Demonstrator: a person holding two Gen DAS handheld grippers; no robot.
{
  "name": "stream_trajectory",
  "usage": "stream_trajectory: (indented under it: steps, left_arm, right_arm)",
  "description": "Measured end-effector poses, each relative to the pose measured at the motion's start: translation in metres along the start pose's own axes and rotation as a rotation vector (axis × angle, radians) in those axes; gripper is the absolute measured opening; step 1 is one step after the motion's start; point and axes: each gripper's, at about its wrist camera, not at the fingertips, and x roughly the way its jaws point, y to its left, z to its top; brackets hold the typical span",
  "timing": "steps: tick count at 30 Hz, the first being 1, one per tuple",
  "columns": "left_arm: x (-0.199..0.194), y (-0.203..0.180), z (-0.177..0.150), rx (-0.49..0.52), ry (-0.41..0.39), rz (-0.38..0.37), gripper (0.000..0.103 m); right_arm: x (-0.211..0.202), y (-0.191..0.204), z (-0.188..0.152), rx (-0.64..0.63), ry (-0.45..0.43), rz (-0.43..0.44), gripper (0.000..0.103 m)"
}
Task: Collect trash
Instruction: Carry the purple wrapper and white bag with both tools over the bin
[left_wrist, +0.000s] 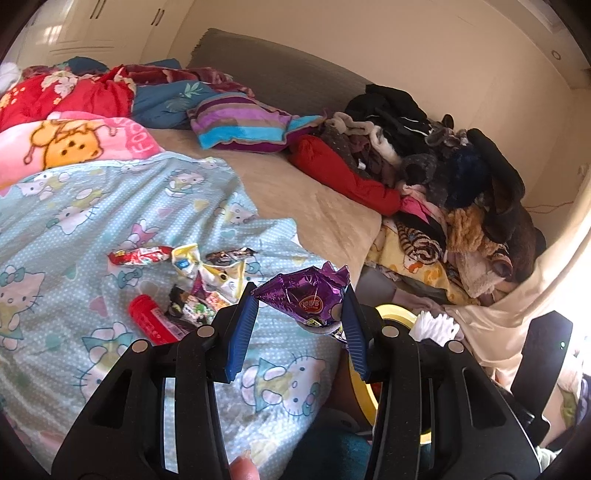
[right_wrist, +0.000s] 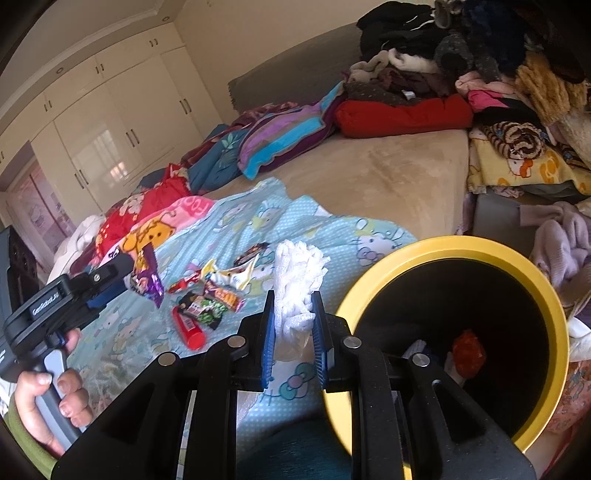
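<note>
Holding trash in both tongs, we are partway done. Our left tongs (left_wrist: 301, 314) pinch a purple wrapper (left_wrist: 306, 295); our right tongs (right_wrist: 293, 325) squeeze a white crumpled wad (right_wrist: 299, 273). Just right of the right tongs gapes the yellow bin (right_wrist: 554, 314), with a red scrap (right_wrist: 468, 352) and some white bits inside. Beyond the tongs, on the bed (right_wrist: 388, 177), more wrappers (right_wrist: 218, 291) and a red tube (right_wrist: 189, 326) wait.

left gripper (right_wrist: 96, 295) body: "GenRobot.AI" | pink blanket (left_wrist: 74, 144): "FOO" upside down, partial
</note>
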Motion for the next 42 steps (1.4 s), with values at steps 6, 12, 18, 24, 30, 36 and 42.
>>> stream_trajectory:
  steps: [6, 12, 18, 24, 30, 36, 42]
  left_arm:
    - [0.004, -0.013, -0.004, 0.022, 0.016, -0.021, 0.037]
    - [0.008, -0.026, -0.009, 0.045, 0.033, -0.04, 0.037]
    - [0.012, -0.038, -0.013, 0.068, 0.05, -0.058, 0.037]
    - [0.015, -0.048, -0.016, 0.09, 0.066, -0.073, 0.037]
    - [0.02, -0.055, -0.021, 0.107, 0.081, -0.087, 0.037]
    - [0.023, -0.064, -0.025, 0.125, 0.099, -0.1, 0.037]
    - [0.028, -0.074, -0.031, 0.144, 0.118, -0.114, 0.037]
  right_arm:
    - [-0.007, -0.016, 0.004, 0.029, -0.023, -0.025, 0.017]
    - [-0.012, -0.03, 0.009, 0.049, -0.043, -0.044, 0.017]
    - [-0.017, -0.042, 0.012, 0.068, -0.058, -0.061, 0.017]
    - [-0.021, -0.056, 0.013, 0.096, -0.07, -0.082, 0.017]
    - [-0.026, -0.071, 0.016, 0.119, -0.084, -0.103, 0.017]
    - [-0.029, -0.085, 0.019, 0.137, -0.098, -0.134, 0.017]
    - [-0.035, -0.099, 0.02, 0.147, -0.113, -0.166, 0.017]
